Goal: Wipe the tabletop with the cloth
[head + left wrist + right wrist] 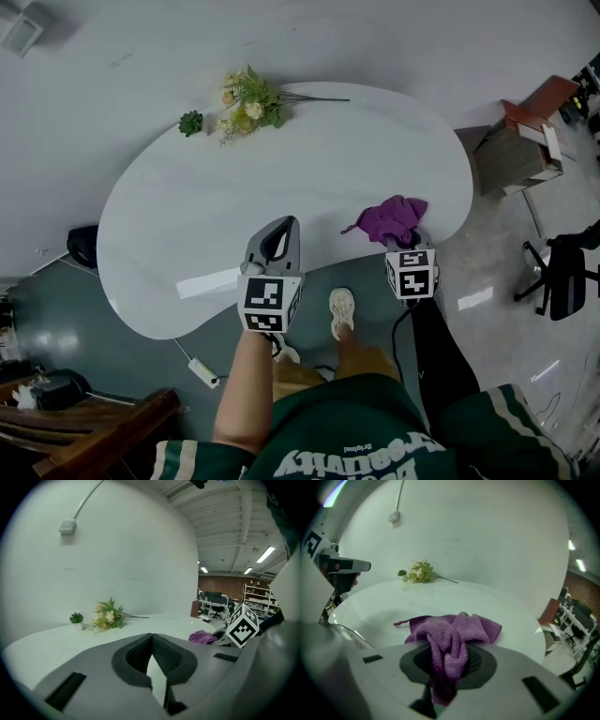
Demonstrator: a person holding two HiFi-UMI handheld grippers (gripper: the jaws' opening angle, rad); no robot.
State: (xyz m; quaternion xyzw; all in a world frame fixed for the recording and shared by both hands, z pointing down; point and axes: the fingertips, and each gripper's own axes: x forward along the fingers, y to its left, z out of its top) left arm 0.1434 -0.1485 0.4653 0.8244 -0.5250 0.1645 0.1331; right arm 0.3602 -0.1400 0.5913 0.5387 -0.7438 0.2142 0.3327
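Note:
A crumpled purple cloth [394, 220] lies on the white rounded tabletop [281, 169] near its front right edge. My right gripper [406, 244] is shut on the cloth's near end. In the right gripper view a fold of the cloth [454, 634] is pinched between the dark pads, and the rest spreads out on the table ahead. My left gripper [281, 232] hangs over the table's front edge to the cloth's left. Its fingertips meet and nothing is between them [151, 637]. From the left gripper view the cloth [202, 637] lies off to the right.
A bunch of artificial flowers [246, 105] and a small potted plant [191, 123] lie at the table's far edge by the wall. A cabinet [525, 141] and an office chair [553, 272] stand to the right, a wooden chair [94, 431] at lower left.

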